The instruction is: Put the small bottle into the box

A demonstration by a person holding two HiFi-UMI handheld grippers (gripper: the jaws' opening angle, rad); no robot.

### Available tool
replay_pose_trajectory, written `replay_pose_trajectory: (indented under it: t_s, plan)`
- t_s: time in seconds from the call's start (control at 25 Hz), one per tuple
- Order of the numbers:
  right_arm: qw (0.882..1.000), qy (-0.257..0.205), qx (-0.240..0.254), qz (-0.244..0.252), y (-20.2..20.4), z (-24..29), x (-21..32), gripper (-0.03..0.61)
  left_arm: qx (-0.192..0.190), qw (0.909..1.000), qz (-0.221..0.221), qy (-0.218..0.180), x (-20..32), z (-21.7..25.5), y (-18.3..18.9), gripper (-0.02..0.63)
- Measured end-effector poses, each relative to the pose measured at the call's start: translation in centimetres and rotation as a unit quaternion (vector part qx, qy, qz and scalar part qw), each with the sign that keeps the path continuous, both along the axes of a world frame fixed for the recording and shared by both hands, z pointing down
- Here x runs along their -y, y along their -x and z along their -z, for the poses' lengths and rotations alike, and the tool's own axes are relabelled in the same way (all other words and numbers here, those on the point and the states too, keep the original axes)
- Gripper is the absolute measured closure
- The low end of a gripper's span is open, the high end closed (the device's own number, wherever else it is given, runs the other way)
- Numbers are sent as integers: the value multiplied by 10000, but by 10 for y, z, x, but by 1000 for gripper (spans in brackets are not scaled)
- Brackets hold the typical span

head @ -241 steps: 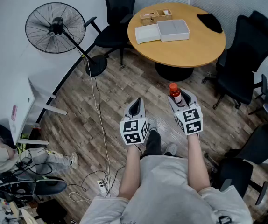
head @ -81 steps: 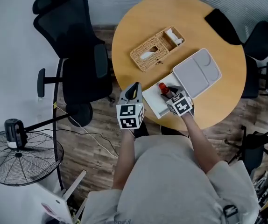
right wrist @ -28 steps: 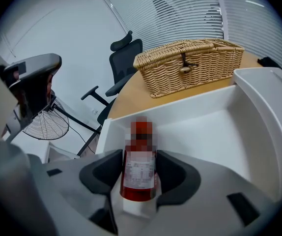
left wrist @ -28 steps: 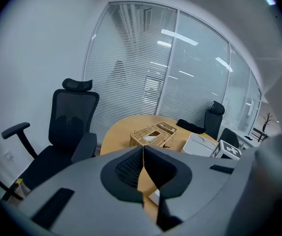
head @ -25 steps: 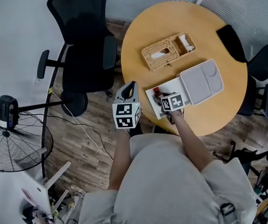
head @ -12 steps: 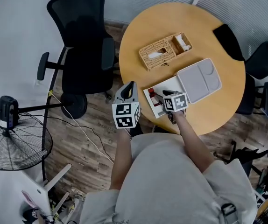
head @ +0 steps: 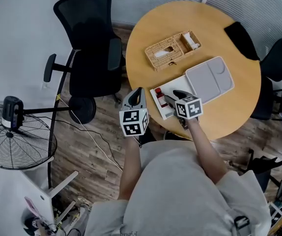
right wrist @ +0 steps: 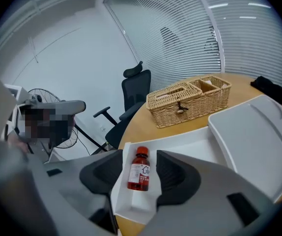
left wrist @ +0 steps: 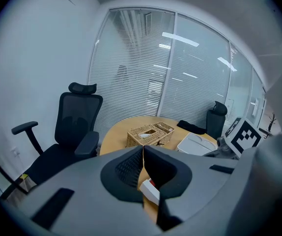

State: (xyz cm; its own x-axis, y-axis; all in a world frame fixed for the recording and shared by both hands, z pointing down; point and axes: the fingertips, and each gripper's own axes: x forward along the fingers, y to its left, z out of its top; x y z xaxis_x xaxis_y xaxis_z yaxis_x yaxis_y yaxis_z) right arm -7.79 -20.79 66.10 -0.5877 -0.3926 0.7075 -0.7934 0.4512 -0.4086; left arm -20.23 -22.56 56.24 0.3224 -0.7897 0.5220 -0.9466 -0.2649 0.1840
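Note:
The small bottle, red-brown with a red cap and a white label, lies on its side in the left end of the open white box on the round wooden table. My right gripper is open, with one jaw on each side of the bottle and neither touching it. From the head view the bottle lies just beyond the right gripper. My left gripper hangs shut and empty off the table's near edge, left of the box; its jaws meet with nothing between them.
The box's grey-white lid lies to the right of the box. A wicker basket stands behind it and a black cloth at the table's far right. A black office chair is left of the table, a floor fan farther left.
My right gripper has drawn back a little toward the person, and more of the bottle now shows lying free in the box. The left gripper has hardly moved.

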Motion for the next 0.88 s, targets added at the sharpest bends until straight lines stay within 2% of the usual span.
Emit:
replay_pose_trajectory:
  t_s: [0.64, 0.88]
  plan:
    - [9911, -1240, -295, 375, -42, 44, -21, 354, 186, 9997, 34, -166, -42, 5, -39, 584]
    - [9887, -1435, -294, 312, -59, 46, -26, 363, 230, 9995, 75, -179, -56, 4, -47, 584]
